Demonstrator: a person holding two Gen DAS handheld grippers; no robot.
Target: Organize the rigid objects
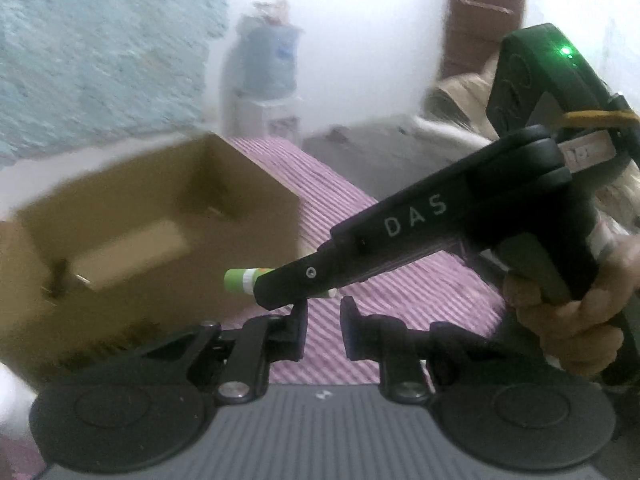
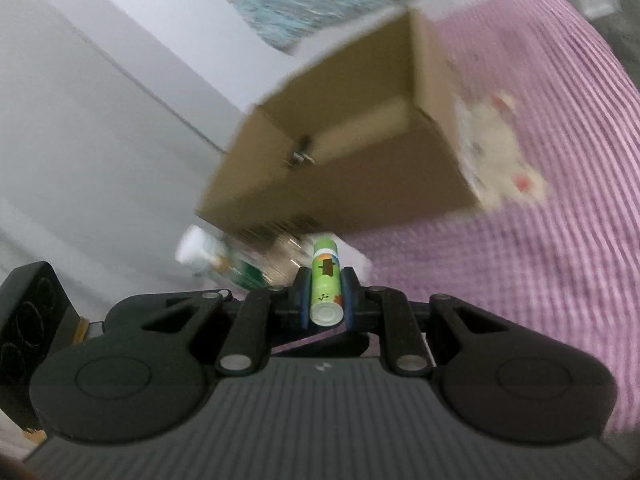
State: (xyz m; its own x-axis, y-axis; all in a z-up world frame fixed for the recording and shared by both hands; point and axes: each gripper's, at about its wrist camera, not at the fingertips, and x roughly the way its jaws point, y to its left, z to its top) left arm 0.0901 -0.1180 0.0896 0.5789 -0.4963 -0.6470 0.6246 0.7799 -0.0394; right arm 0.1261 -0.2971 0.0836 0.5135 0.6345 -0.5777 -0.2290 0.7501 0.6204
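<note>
Soft even daylight, heavy motion blur on surroundings, fisheye-bent, dark corners

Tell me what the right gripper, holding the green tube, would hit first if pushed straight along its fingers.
Probably the cardboard box: the right gripper, shut on the green tube, points at its near wall. Motion blur leaves depth uncertain.

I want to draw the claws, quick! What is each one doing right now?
Left gripper: closed, nothing held.
Right gripper: shut on the green tube.
</note>
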